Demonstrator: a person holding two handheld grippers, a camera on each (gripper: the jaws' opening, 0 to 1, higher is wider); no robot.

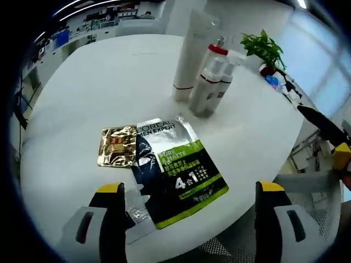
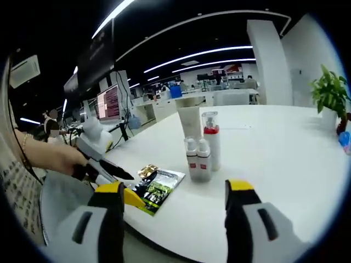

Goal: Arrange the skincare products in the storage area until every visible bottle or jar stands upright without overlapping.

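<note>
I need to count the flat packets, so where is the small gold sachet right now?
In the left gripper view, the gold sachet lies flat on the white table, touching the black-and-green sachet's left edge, nearer than the upright bottles.

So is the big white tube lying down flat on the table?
No, the white tube stands upright on the table, right beside the clear bottles.

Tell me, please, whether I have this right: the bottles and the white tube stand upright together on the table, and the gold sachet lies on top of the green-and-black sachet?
Not quite. In the left gripper view the green-and-black sachet lies on top, overlapping an edge of the gold sachet. The rest holds: the bottles and the white tube stand upright together on the table.
</note>
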